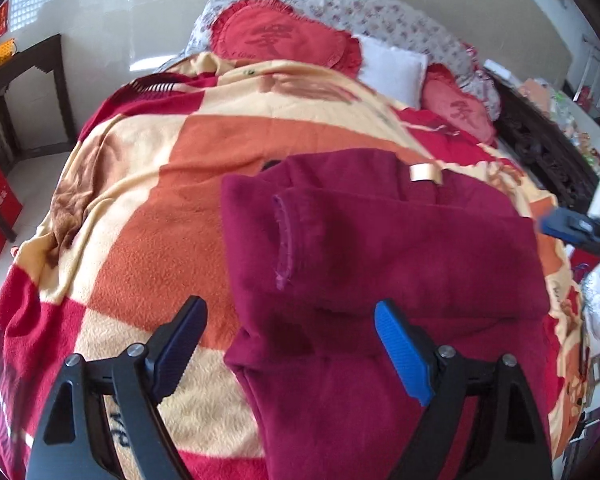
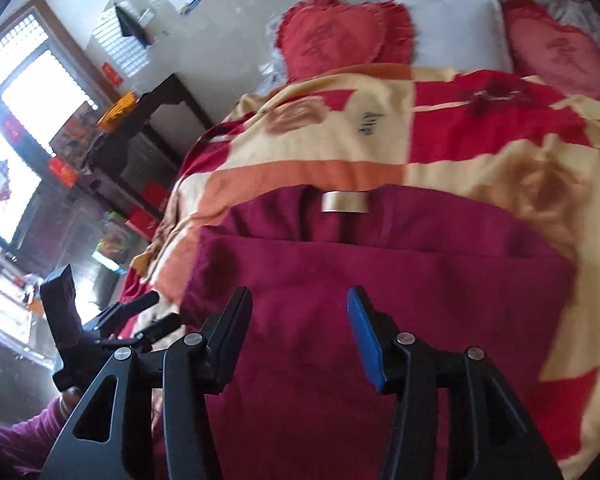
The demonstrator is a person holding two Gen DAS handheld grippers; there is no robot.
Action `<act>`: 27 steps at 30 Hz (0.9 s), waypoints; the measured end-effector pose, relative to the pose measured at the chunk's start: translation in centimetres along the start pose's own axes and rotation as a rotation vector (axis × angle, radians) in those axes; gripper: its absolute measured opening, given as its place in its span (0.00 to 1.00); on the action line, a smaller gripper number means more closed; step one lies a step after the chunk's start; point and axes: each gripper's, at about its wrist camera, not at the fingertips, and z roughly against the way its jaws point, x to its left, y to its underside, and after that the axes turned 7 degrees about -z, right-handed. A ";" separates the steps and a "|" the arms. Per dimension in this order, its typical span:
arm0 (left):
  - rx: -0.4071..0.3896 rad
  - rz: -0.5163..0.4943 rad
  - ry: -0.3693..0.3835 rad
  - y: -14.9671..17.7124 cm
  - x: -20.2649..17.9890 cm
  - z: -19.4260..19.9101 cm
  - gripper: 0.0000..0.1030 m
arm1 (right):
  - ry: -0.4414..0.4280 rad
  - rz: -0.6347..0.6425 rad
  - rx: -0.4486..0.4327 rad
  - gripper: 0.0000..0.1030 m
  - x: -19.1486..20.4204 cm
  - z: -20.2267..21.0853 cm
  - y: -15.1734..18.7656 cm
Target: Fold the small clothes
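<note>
A dark red fleece garment (image 1: 400, 264) lies on the bed with its sleeves folded across its body and a gold neck label (image 1: 426, 173) at the far end. It also shows in the right wrist view (image 2: 380, 280) with the label (image 2: 345, 202). My left gripper (image 1: 288, 316) is open and empty, just above the garment's near left edge. My right gripper (image 2: 298, 304) is open and empty, above the garment's near part. The right gripper also shows at the right edge of the left wrist view (image 1: 580, 230). The left gripper shows at the left in the right wrist view (image 2: 140, 316).
A red, orange and cream checked blanket (image 1: 172, 208) covers the bed. Red heart cushions (image 1: 284, 36) and a white pillow (image 1: 392, 68) lie at the head. A dark wooden table (image 1: 32, 80) stands left of the bed. A dark carved bed frame (image 1: 548, 152) runs along the right.
</note>
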 end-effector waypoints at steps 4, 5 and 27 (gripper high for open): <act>-0.008 0.079 0.019 -0.3 1.0 -0.2 0.86 | 0.197 0.012 -0.125 0.31 -4.4 5.4 3.5; -0.012 0.091 0.018 -0.3 1.1 -0.2 0.86 | 0.261 0.042 -0.128 0.31 -5.2 5.9 4.5; 0.042 -0.038 -0.053 1.1 -3.6 0.2 0.86 | 0.335 -0.111 -0.113 0.03 -11.6 5.1 12.0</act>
